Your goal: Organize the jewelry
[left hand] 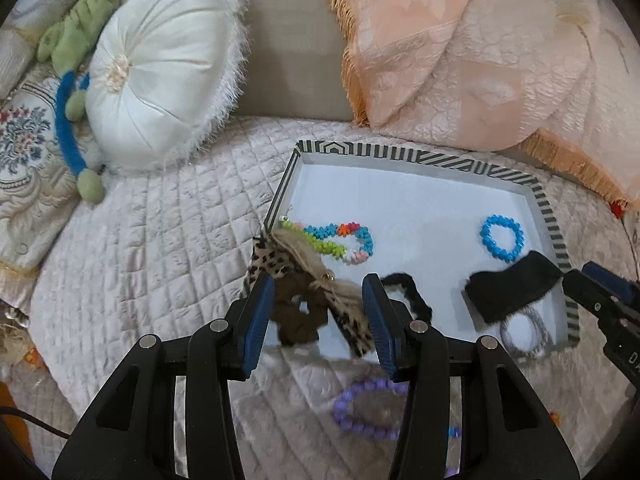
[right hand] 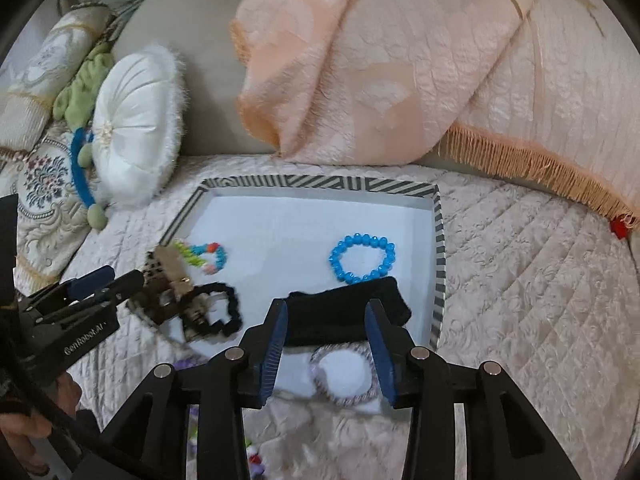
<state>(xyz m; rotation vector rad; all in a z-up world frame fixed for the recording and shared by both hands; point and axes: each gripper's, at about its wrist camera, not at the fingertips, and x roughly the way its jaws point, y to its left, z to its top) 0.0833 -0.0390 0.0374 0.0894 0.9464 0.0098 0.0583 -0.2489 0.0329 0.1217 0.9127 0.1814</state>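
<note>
Left gripper (left hand: 318,320): fingers are standing apart over the soft, light hair ties (left hand: 304,304); pinching the bunched fabric suits.
Right gripper (right hand: 326,340): fingers are standing apart around the limp black band (right hand: 348,316).
Tray (right hand: 320,184): is holding the beaded bracelet (right hand: 362,258).

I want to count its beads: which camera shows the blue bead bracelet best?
The right wrist view: the blue bead bracelet lies whole and central in the tray. The left wrist view shows it whole too, but off toward the frame's right.
</note>
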